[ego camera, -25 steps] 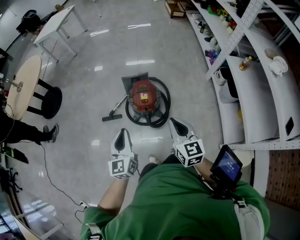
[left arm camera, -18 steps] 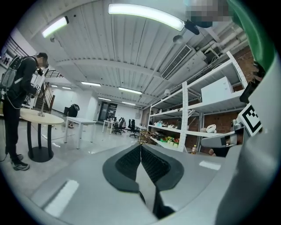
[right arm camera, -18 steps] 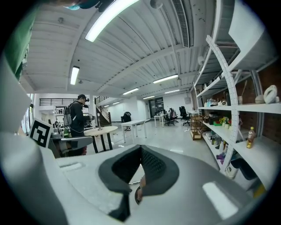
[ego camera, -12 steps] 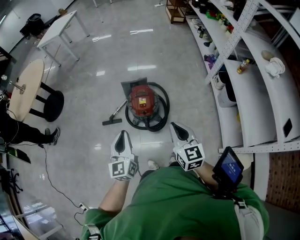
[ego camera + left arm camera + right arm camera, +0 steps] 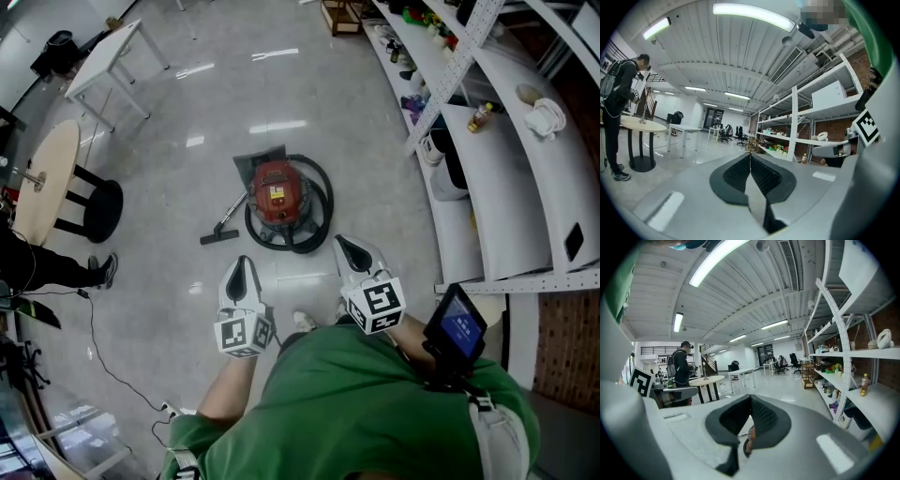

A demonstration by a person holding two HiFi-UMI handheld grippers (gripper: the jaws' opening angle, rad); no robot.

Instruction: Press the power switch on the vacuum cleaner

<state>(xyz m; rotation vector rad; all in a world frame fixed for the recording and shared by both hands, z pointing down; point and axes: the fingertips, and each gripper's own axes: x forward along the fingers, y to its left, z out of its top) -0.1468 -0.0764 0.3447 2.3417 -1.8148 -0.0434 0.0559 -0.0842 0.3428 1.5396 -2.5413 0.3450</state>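
The red vacuum cleaner (image 5: 278,197) stands on the shiny floor, ringed by its black hose, with its floor nozzle (image 5: 221,234) lying to its left. Both grippers hang in the air short of it, nearer to me. My left gripper (image 5: 244,266) points at the floor left of the vacuum, jaws shut and empty. To the right, my right gripper (image 5: 348,247) sits near the hose ring, also shut on nothing. In the left gripper view the left gripper (image 5: 750,157) shows closed pads against the room. The right gripper (image 5: 751,400) looks the same in the right gripper view.
White shelving (image 5: 506,187) with bottles and small items runs along the right. A round table (image 5: 45,178) with a black stool, a white table (image 5: 105,58) and a standing person (image 5: 37,264) are at the left. A cable (image 5: 94,347) trails across the floor.
The head view has shifted a little, so the vacuum sits slightly higher and further left. Both grippers stay shut and keep nearly the same places.
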